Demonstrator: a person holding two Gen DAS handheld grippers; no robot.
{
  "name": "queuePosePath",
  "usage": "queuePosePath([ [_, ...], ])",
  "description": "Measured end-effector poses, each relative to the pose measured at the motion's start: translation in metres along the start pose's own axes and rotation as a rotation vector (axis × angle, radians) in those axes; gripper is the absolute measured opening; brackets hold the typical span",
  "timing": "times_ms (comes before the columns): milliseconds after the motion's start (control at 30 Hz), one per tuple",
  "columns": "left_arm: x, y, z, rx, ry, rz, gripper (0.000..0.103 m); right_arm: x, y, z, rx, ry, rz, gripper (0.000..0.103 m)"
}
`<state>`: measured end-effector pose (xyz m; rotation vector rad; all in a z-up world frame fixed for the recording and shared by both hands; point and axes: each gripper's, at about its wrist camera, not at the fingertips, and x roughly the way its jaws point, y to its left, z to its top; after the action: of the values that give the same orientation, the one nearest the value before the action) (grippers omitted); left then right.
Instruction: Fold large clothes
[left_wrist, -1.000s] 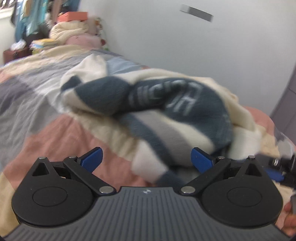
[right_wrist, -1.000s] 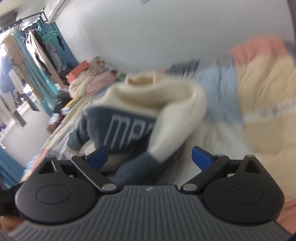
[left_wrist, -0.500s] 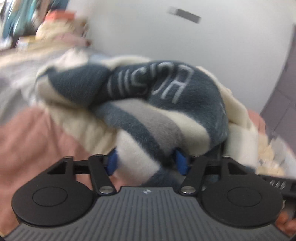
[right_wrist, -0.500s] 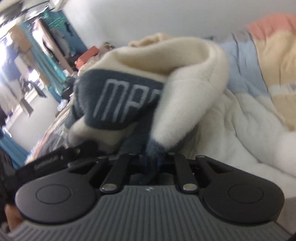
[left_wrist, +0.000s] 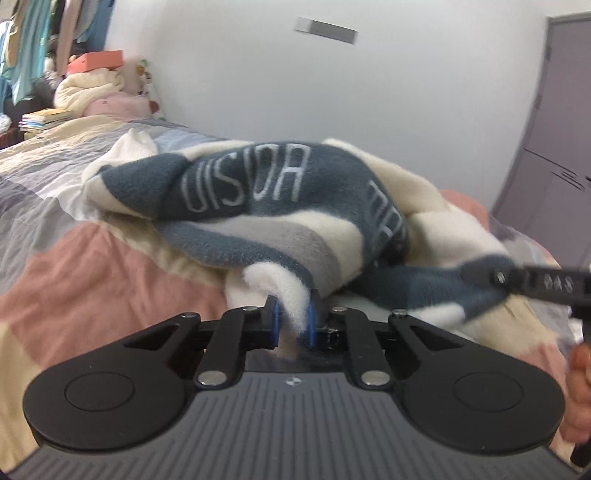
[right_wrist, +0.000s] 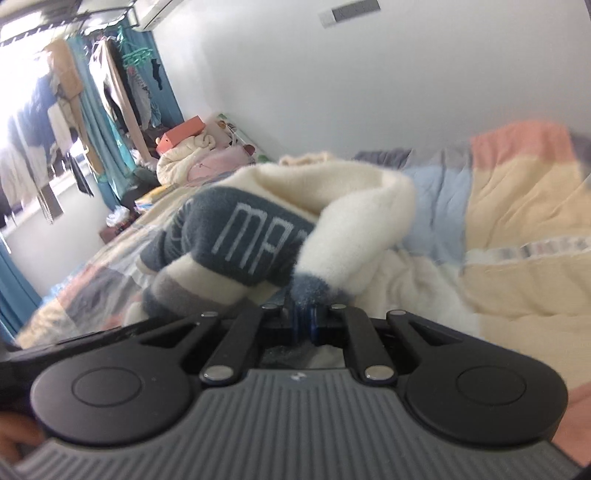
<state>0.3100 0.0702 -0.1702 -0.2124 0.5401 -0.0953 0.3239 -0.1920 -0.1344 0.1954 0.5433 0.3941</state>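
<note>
Pale lettering on a dark blue band of a fleece garment.
In the left wrist view the fleece garment (left_wrist: 280, 206) shows letters that seem to read "UISIDA", distorted by folds. The right wrist view shows "MA" (right_wrist: 255, 240), the rest hidden under cream fabric.

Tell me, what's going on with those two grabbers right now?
Left gripper just closed on a cream fold of the fleece. Right gripper shut on a blue corner. Fleece bunched on the bed. Nothing in the way.
</note>
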Motion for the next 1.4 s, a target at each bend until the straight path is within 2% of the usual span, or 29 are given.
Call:
queuePosePath([
  [300,-0.068,-0.068,-0.034,0.045,0.024,-0.112,0.015,-0.079,-0.024,-0.02,0.053,-0.059,-0.114,0.009],
  [433,-0.09,-0.098,-0.062,0.024,0.068,-0.19,0.015,-0.105,-0.035,-0.033,0.099,-0.083,-0.231,0.009],
  [500,-0.093,-0.115,-0.079,0.058,0.097,-0.202,0.015,-0.106,-0.049,-0.042,0.164,-0.056,-0.298,0.009],
  [567,-0.092,-0.124,-0.09,0.071,0.127,-0.203,0.015,-0.1,-0.071,-0.054,0.302,-0.005,-0.336,0.009],
  [633,-0.084,-0.125,-0.096,0.049,0.171,-0.201,0.016,-0.087,-0.094,-0.064,0.445,0.068,-0.345,0.009],
  [700,-0.078,-0.12,-0.095,0.021,0.207,-0.219,0.016,-0.079,-0.109,-0.073,0.526,0.102,-0.34,0.01],
  [800,-0.073,-0.109,-0.085,-0.006,0.219,-0.241,0.019,-0.078,-0.112,-0.072,0.579,0.086,-0.313,0.011],
  [867,-0.074,-0.108,-0.081,-0.013,0.235,-0.247,0.026,-0.084,-0.111,-0.071,0.585,0.054,-0.299,0.012],
  [933,-0.078,-0.107,-0.075,-0.027,0.266,-0.261,0.038,-0.09,-0.11,-0.066,0.578,0.027,-0.321,0.021],
  [967,-0.079,-0.106,-0.071,-0.036,0.282,-0.268,0.04,-0.094,-0.11,-0.064,0.581,0.005,-0.328,0.036],
  [1000,-0.081,-0.103,-0.065,-0.042,0.294,-0.276,0.044,-0.1,-0.112,-0.062,0.588,-0.027,-0.326,0.056],
  [1033,-0.083,-0.101,-0.061,-0.042,0.3,-0.28,0.046,-0.107,-0.114,-0.059,0.59,-0.065,-0.322,0.065],
  [1067,-0.085,-0.101,-0.057,-0.039,0.303,-0.279,0.047,-0.116,-0.115,-0.057,0.582,-0.101,-0.321,0.069],
  [1200,-0.092,-0.096,-0.037,-0.043,0.334,-0.272,0.051,-0.122,-0.109,-0.042,0.499,-0.159,-0.285,0.069],
  [1300,-0.1,-0.093,-0.014,-0.023,0.301,-0.29,0.061,-0.111,-0.104,-0.034,0.432,-0.137,-0.228,0.069],
  [1400,-0.098,-0.091,0.015,-0.063,0.286,-0.297,0.063,-0.095,-0.102,-0.024,0.406,-0.115,-0.167,0.069],
])
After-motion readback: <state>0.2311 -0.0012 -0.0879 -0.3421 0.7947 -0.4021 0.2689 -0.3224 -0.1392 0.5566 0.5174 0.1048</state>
